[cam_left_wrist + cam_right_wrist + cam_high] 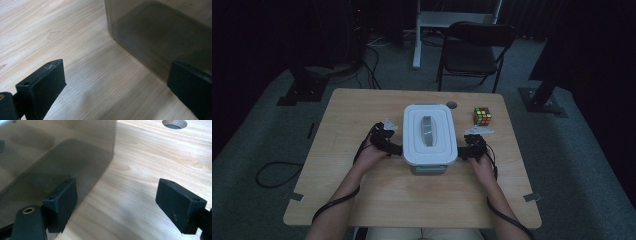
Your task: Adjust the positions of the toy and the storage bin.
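A clear plastic box with a white lid [430, 131] and a grey handle [429, 131] sits in the middle of the wooden table [362, 190]. My left gripper [398, 149] is low against the box's left side, and my right gripper [460, 151] is against its right side. In the left gripper view the gripper [117, 82] is open, with bare table between its jaws and the box's smoky wall [160, 37] just ahead by the right jaw. In the right gripper view the gripper [120, 200] is also open, and the box wall [57, 157] stands beside its left finger [62, 202].
A Rubik's cube [482, 116] lies on the table to the right of the box. A round cable hole [452, 105] is behind the box. A black folding chair [474, 47] stands past the table's far edge, with cables on the floor.
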`<control>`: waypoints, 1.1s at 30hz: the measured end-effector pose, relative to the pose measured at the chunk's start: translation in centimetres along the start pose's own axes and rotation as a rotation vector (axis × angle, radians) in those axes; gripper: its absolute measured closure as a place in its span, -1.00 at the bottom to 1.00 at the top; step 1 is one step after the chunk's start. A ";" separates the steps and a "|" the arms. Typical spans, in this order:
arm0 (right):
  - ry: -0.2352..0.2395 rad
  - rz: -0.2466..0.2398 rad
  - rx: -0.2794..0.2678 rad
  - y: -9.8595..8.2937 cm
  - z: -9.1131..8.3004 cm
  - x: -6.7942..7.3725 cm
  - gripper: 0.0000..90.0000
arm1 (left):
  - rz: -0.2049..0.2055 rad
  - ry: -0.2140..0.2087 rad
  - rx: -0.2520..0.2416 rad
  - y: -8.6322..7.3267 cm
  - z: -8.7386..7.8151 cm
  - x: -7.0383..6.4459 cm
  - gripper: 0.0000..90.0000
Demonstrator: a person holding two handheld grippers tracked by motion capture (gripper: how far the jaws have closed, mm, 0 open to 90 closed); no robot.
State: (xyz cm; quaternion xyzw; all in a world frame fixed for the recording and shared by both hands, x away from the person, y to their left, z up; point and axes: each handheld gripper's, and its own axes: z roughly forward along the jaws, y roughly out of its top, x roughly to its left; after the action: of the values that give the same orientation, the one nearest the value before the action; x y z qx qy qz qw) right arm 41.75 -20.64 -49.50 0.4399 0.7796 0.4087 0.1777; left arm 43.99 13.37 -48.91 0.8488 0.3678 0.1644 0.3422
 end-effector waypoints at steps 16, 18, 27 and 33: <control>0.106 0.009 0.022 -2.4 -2.0 -0.3 -0.61 | 0.000 -0.032 0.002 0.1 -0.4 -1.7 -0.95; 0.124 0.023 0.024 -2.7 -2.3 -0.3 -0.62 | 0.010 -0.041 -0.002 0.0 -0.7 -2.1 -0.95; 0.091 0.076 -0.022 -4.3 -2.6 -0.7 -0.72 | -0.072 -0.039 -0.105 -1.3 -0.3 -0.6 -0.95; 0.050 0.133 -0.052 -3.7 -2.2 -2.0 -0.70 | -0.074 -0.014 -0.130 -1.4 0.0 0.4 -0.92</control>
State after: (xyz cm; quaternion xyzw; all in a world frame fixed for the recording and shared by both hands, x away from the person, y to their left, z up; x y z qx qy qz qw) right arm 39.42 -24.37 -51.22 0.4759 0.7419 0.4505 0.1418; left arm 43.56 14.36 -49.89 0.8117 0.3852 0.1694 0.4052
